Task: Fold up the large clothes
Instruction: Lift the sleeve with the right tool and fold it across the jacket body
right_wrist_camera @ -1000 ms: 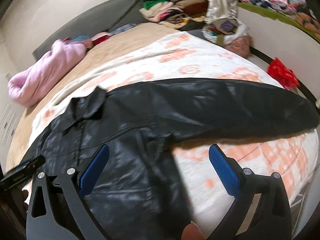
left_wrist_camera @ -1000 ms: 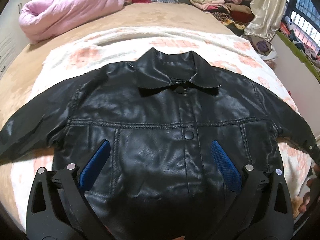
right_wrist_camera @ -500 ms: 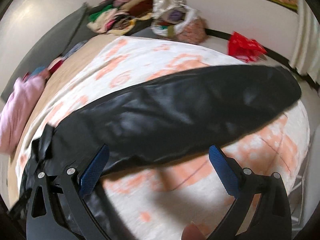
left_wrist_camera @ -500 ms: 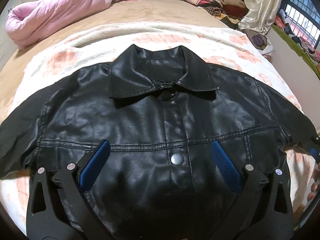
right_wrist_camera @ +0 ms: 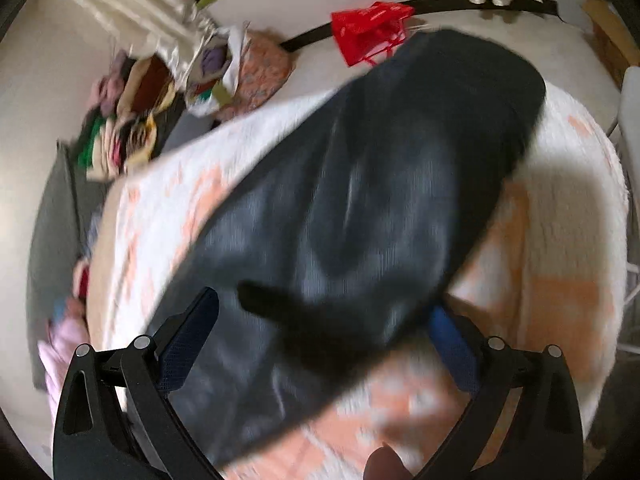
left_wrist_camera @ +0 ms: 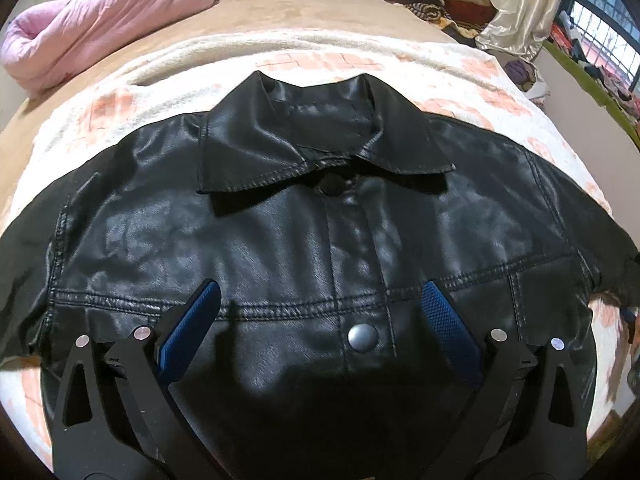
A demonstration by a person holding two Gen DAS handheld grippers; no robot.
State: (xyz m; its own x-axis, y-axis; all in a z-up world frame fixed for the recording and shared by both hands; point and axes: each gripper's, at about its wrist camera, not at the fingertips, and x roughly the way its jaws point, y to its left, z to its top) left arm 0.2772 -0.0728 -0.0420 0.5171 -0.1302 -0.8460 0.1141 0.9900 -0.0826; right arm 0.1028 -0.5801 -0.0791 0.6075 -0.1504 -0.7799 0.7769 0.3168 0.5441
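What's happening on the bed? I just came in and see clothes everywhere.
A person with a gripper in each hand is about to fold a black leather jacket spread face up on a patterned blanket. The left gripper hovers open over its chest. The right gripper is open over the jacket's sleeve; the view is blurred. Nothing is folded yet.

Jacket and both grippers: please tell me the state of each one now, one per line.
Jacket: flat on the blanket, front up, collar folded down, unfolded.
Sleeve: stretched out over the blanket, blurred.
Snap: closed.
Left gripper: open, over the chest.
Right gripper: open, over the sleeve.
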